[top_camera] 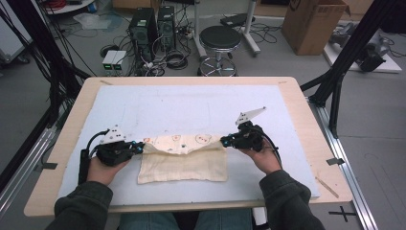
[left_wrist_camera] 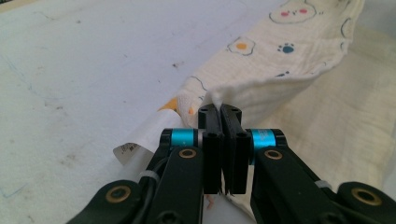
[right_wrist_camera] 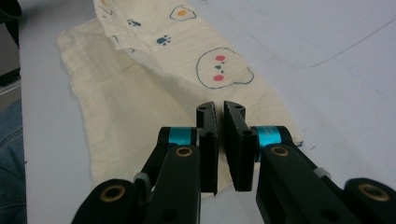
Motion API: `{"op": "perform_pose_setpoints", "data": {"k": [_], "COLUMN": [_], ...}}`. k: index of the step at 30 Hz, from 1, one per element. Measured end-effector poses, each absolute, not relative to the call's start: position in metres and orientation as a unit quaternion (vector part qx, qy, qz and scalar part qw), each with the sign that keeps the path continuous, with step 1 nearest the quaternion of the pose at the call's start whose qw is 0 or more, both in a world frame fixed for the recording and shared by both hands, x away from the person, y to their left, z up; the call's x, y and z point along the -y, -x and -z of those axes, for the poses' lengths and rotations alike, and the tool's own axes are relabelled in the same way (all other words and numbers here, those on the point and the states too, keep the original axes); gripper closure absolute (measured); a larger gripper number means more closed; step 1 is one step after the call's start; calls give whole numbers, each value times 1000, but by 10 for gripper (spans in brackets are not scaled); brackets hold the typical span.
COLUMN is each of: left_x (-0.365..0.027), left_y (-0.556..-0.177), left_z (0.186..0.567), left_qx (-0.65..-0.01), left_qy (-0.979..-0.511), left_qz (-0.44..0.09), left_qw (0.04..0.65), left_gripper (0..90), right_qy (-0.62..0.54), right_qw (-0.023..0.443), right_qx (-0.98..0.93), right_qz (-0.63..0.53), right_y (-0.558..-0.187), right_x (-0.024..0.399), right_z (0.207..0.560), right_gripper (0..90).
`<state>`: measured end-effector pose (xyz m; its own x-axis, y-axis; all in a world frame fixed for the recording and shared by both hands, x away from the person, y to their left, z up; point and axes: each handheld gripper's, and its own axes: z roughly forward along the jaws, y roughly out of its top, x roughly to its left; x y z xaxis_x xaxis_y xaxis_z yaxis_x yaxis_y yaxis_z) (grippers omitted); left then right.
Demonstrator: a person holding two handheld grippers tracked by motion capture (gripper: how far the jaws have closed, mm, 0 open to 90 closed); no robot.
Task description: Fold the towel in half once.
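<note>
Lying crosswise, the cloth (top_camera: 184,163) runs long from left to right.

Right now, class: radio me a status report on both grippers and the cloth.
Left gripper shut on cloth corner. Right gripper shut on opposite corner. Printed far edge lifted over plain half. Nothing in the way.

Ahead of both pairs of jaws the white mat (top_camera: 191,108) lies bare to the table's far edge (top_camera: 191,80), open for passage. Between the two grippers the cream printed cloth (top_camera: 184,160) spans the gap, its folded-over upper edge raised slightly off the mat. Outward of each gripper, bare mat runs to the table sides.
</note>
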<state>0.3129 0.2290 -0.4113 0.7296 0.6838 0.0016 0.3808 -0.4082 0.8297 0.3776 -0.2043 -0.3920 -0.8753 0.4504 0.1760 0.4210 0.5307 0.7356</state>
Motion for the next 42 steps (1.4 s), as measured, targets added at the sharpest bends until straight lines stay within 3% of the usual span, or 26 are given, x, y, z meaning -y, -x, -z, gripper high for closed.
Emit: {"op": "perform_pose_setpoints", "data": {"k": [42], "left_x": [-230], "left_y": [-266], "left_z": [421], "left_qx": [-276], "left_qy": [-845], "left_qz": [-163], "left_qw": [429], "left_gripper": [861], "right_qy": [-209], "right_qw": [12], "right_qx": [-889], "right_qz": [-406], "right_y": [-327], "right_x": [207], "right_z": [412], "right_gripper": [838]}}
